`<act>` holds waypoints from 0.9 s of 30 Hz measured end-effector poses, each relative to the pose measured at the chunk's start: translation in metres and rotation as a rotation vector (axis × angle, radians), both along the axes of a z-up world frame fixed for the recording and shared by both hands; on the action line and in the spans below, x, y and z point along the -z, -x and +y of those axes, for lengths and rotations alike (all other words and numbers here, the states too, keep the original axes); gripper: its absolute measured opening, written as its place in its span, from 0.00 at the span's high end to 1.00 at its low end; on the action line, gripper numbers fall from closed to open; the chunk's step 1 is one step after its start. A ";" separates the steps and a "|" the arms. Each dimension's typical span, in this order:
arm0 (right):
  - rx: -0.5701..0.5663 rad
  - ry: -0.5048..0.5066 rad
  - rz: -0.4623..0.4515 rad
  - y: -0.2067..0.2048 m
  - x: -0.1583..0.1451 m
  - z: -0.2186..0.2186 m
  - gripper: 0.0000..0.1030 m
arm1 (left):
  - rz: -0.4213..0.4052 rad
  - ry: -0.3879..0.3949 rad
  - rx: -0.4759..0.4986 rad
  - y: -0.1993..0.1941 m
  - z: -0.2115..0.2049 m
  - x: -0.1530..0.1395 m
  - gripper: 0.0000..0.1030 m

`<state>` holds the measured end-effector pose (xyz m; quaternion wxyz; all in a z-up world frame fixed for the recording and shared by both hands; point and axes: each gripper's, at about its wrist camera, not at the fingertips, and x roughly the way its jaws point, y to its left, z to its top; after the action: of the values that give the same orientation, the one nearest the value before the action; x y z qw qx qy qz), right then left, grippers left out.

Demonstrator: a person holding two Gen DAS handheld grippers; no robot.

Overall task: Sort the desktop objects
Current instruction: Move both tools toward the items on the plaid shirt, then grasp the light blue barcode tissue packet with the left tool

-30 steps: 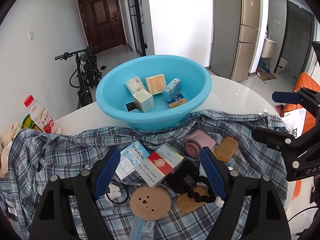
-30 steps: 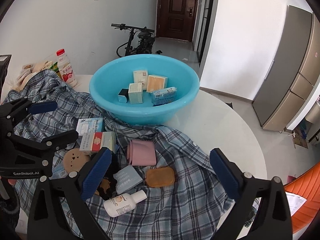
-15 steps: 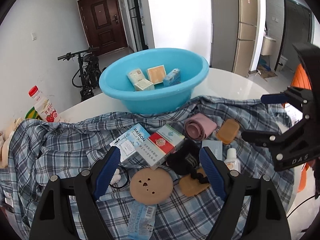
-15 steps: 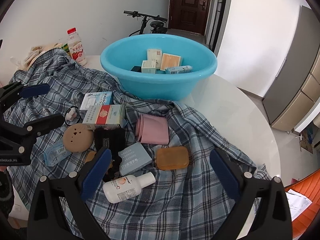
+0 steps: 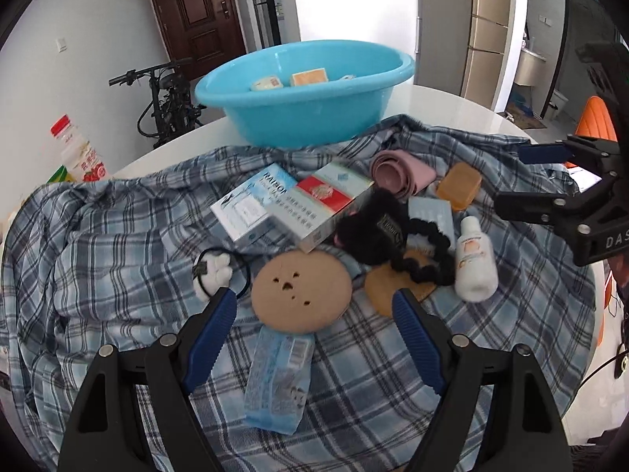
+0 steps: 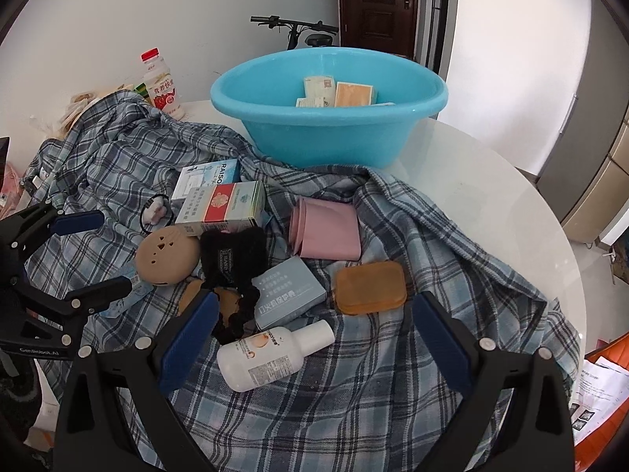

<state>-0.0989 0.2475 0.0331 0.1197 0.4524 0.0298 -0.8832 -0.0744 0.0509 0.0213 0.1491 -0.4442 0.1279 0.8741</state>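
"RAISON" box (image 5: 253,204) beside red-labelled carton (image 5: 328,206)

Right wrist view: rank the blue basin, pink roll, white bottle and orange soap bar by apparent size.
1. Blue basin
2. White bottle and pink roll: similar; the bottle is nearer, so unsure.
3. Orange soap bar
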 end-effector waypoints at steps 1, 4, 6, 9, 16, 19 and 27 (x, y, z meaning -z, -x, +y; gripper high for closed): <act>0.000 0.004 0.002 -0.003 0.002 0.000 0.05 | -0.001 0.003 -0.005 -0.001 -0.002 0.002 0.19; 0.000 0.016 0.012 -0.014 0.008 -0.002 0.05 | -0.017 0.006 -0.009 -0.005 -0.007 0.011 0.19; 0.008 0.014 0.020 -0.018 0.011 -0.005 0.05 | -0.037 0.000 -0.008 -0.005 -0.008 0.018 0.19; 0.001 0.026 0.023 -0.023 0.018 -0.011 0.05 | -0.064 -0.004 -0.007 -0.006 -0.008 0.031 0.19; 0.032 0.068 -0.022 -0.034 0.043 -0.010 0.05 | -0.084 0.000 -0.031 -0.006 -0.021 0.049 0.19; 0.053 0.098 -0.038 -0.036 0.048 -0.004 0.05 | -0.088 0.004 -0.038 -0.005 -0.027 0.051 0.19; 0.082 0.145 -0.064 -0.043 0.055 0.004 0.05 | -0.116 -0.013 -0.040 -0.002 -0.032 0.059 0.19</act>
<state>-0.0561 0.2520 -0.0220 0.1168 0.4714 -0.0567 -0.8723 -0.0721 0.0193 -0.0373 0.1414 -0.4955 0.1044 0.8506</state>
